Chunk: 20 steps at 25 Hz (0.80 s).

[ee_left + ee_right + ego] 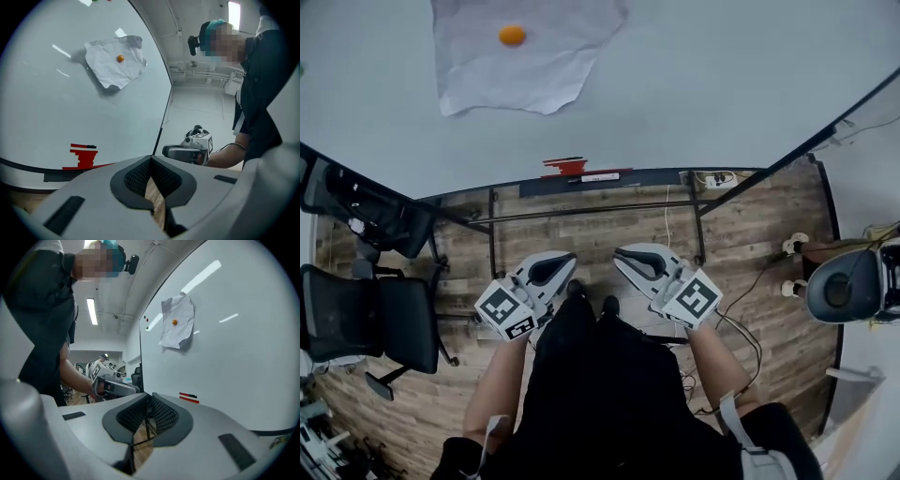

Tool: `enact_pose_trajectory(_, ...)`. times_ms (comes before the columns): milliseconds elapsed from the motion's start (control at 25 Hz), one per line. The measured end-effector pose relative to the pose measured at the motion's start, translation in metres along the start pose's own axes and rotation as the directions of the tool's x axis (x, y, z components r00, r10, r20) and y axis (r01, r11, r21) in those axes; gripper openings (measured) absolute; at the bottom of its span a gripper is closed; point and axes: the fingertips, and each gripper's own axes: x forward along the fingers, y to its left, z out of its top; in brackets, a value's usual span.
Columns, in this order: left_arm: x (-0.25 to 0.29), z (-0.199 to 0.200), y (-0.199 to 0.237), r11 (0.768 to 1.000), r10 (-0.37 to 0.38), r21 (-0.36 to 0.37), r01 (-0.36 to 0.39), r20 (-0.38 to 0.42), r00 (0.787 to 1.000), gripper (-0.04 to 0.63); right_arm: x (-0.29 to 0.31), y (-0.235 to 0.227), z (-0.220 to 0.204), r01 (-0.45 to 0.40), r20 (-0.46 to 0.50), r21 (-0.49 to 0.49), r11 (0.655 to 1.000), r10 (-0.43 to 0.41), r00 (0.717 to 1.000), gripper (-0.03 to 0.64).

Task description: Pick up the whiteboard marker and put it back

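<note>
Dark clothing on the person (609,394) fills the bottom of the head view, with both forearms reaching forward from it. At far left, two black office chairs (384,319) stand on the wood-patterned floor (750,234).

Next comes the left gripper (151,159), held level in front of the body and aimed at the whiteboard (722,84). Its jaws are drawn together so the tips meet. Only floor shows through the narrow slot lower down, and nothing sits between the dark ribbed pads (136,178). It touches nothing.

Ahead of the two tools, the red whiteboard marker (565,164) lies flat on the ledge (647,174) at the foot of the board, its dark end pointing right. It rests on a red stepped piece that cannot be identified. The marker is well apart from both grippers. Higher on the board, a crumpled sheet of paper (525,66) is pinned by a small orange magnet (512,36).

To the right, the right gripper (149,397) is just beside the left one at about the same height. Its jaws are likewise closed tip to tip, and it grips nothing and is in contact with nothing.
</note>
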Motion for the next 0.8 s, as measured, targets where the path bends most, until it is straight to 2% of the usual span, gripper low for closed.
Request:
enact_pose_trajectory(160, 0.007, 0.002, 0.025, 1.0, -0.016, 0.017, 0.016, -0.002, 1.0, 0.006, 0.02, -0.027, 0.002, 0.025, -0.028, -0.021, 0.999, -0.026, 0.999, 0.022)
enact_pose_trajectory(400, 0.012, 0.007, 0.065, 1.0, -0.014, -0.002, 0.014, 0.009, 1.0, 0.006, 0.056, -0.054, 0.003, 0.068, -0.053, -0.009, 0.998, -0.068, 0.996, 0.023)
enact_pose_trajectory(560, 0.015, 0.008, 0.083, 1.0, -0.024, -0.016, 0.024, 0.018, 1.0, 0.006, 0.075, -0.071, -0.003, 0.091, -0.107, -0.028, 0.995, -0.093, 0.99, 0.025)
enact_pose_trajectory(640, 0.015, 0.008, 0.092, 1.0, -0.025, -0.015, 0.025, 0.019, 1.0, 0.006, 0.085, -0.079, -0.004, 0.089, -0.131, -0.051, 0.995, -0.095, 0.987, 0.042)
enact_pose_trajectory(720, 0.015, 0.006, 0.101, 0.999, -0.028, -0.017, 0.028, 0.02, 0.999, 0.006, 0.096, -0.086, -0.006, 0.079, -0.169, -0.09, 0.993, -0.094, 0.981, 0.095)
enact_pose_trajectory(800, 0.017, 0.003, 0.109, 0.999, -0.028, -0.021, 0.029, 0.018, 0.999, 0.006, 0.106, -0.095, -0.011, 0.069, -0.215, -0.131, 0.989, -0.096, 0.972, 0.1)
